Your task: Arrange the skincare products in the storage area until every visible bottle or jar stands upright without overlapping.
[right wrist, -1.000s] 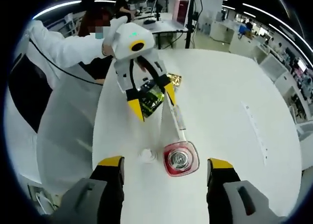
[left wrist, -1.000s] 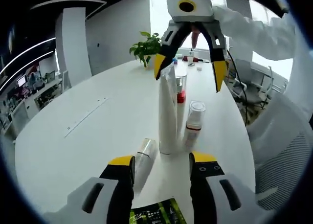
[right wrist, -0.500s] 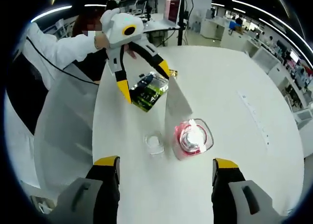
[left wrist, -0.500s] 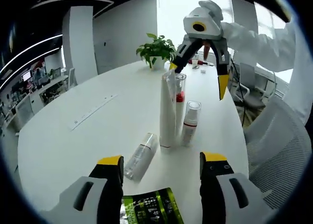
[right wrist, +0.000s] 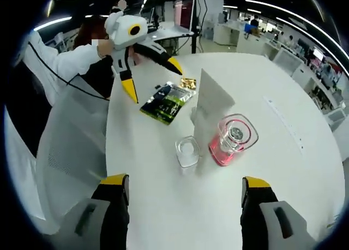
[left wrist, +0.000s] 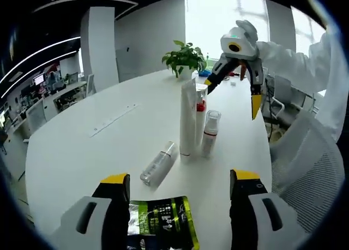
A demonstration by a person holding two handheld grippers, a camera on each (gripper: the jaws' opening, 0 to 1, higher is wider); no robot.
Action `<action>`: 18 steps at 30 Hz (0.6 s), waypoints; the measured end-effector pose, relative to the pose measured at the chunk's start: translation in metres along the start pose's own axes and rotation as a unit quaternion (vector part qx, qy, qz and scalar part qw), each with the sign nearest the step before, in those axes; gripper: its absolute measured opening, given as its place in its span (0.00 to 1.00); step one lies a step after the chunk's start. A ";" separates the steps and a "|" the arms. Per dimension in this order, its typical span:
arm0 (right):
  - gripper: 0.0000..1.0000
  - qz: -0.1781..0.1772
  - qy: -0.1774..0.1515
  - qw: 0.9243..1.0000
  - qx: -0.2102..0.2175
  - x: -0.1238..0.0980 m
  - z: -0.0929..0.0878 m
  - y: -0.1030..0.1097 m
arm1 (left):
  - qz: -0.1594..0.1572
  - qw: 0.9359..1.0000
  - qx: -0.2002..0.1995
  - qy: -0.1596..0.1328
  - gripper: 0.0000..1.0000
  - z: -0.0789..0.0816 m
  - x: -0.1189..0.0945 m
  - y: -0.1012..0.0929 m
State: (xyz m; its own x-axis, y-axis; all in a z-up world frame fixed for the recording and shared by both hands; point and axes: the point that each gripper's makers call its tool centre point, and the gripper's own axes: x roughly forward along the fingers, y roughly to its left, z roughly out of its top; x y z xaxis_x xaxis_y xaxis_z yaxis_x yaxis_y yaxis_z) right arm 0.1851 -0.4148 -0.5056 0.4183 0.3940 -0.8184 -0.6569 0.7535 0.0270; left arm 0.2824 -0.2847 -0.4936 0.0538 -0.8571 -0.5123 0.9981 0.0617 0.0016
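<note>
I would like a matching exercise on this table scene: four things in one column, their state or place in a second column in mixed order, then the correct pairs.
Things:
1. white tube
2. clear bottle
3. green packet
4. potted plant

States:
A. lying on its side
B. at the table's far end
C. lying flat by the left gripper
D. standing upright

Pairs: 1-D, 2-A, 3-C, 4-B

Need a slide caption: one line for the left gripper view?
Open left tongs face three upright skincare bottles and one clear bottle lying flat on a white table.
</note>
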 end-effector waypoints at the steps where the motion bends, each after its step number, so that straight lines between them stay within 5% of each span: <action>1: 0.90 -0.001 -0.003 1.000 0.002 0.000 0.000 0.002 | 0.002 1.000 -0.001 -0.004 0.76 0.000 -0.003 0.000; 18: 0.97 -0.022 -0.047 0.998 0.030 0.003 -0.001 0.038 | 0.039 0.998 -0.043 -0.018 0.96 -0.009 -0.025 0.008</action>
State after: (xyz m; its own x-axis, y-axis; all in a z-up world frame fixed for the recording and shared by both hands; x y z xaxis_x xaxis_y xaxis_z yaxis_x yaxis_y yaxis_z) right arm 0.1611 -0.3852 -0.5075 0.5045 0.4062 -0.7619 -0.5995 0.7998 0.0295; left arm 0.2891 -0.2582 -0.4890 0.1336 -0.8653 -0.4831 0.9847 0.1711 -0.0342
